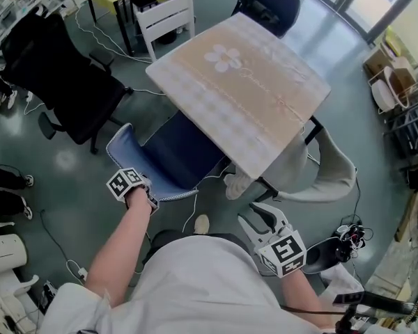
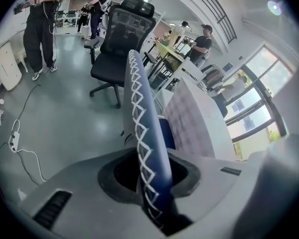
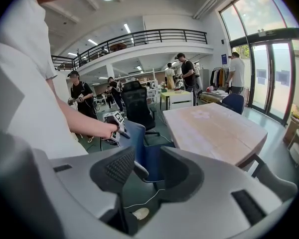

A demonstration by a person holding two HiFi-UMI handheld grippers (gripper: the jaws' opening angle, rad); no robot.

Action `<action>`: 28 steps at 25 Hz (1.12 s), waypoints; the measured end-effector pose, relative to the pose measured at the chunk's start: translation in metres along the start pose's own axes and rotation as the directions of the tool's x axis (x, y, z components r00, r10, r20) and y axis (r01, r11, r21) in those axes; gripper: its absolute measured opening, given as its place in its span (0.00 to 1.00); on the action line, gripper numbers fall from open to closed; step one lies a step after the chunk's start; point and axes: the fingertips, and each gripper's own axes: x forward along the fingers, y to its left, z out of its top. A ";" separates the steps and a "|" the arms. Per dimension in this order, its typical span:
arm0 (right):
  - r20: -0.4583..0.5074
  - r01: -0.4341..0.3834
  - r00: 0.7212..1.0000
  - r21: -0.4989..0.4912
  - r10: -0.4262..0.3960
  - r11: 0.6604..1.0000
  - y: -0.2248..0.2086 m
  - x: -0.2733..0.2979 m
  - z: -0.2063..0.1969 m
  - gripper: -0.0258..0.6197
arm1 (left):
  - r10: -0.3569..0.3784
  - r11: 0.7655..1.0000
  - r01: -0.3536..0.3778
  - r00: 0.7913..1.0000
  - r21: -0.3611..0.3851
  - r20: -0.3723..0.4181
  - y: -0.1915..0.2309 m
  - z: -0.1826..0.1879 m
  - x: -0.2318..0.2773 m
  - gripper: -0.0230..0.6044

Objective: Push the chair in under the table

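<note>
One blue chair (image 1: 171,155) clamped in left tongs (image 2: 149,178), right tongs (image 3: 147,171) apart; grey chair (image 1: 334,169) perhaps against table (image 1: 244,82).

Blue chair (image 1: 177,157) seat front hidden under table (image 1: 244,82); chair legs out of sight beneath seat.

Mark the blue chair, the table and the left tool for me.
blue chair (image 1: 183,154): head view, on its seat.
table (image 1: 245,89): head view, middle of the top.
left tool (image 2: 152,177): left gripper view, between its jaws.
</note>
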 end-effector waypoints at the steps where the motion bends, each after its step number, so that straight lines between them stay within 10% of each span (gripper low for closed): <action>1: -0.001 0.003 1.000 0.001 -0.003 1.000 0.000 0.000 -0.001 0.30 | -0.004 1.000 0.004 1.000 0.003 -0.003 -0.003 -0.001 0.001 0.18; 12: 0.000 0.008 1.000 -0.033 -0.008 0.999 0.023 0.007 0.010 0.30 | 0.017 0.997 -0.016 1.000 0.072 -0.008 0.000 0.006 -0.009 0.29; 20: 0.018 -0.014 1.000 -0.068 0.015 0.998 0.075 0.023 0.025 0.30 | -0.171 0.968 0.154 0.982 0.198 0.075 -0.018 0.026 -0.074 0.32; 24: 0.035 -0.020 0.999 -0.082 0.023 0.996 0.110 0.035 0.033 0.30 | -0.344 0.895 0.299 0.935 0.332 0.084 -0.027 0.036 -0.135 0.32; 28: 0.059 -0.015 0.998 -0.093 0.021 0.996 0.151 0.042 0.040 0.25 | -0.549 0.735 0.477 0.836 0.483 0.009 -0.030 0.025 -0.204 0.25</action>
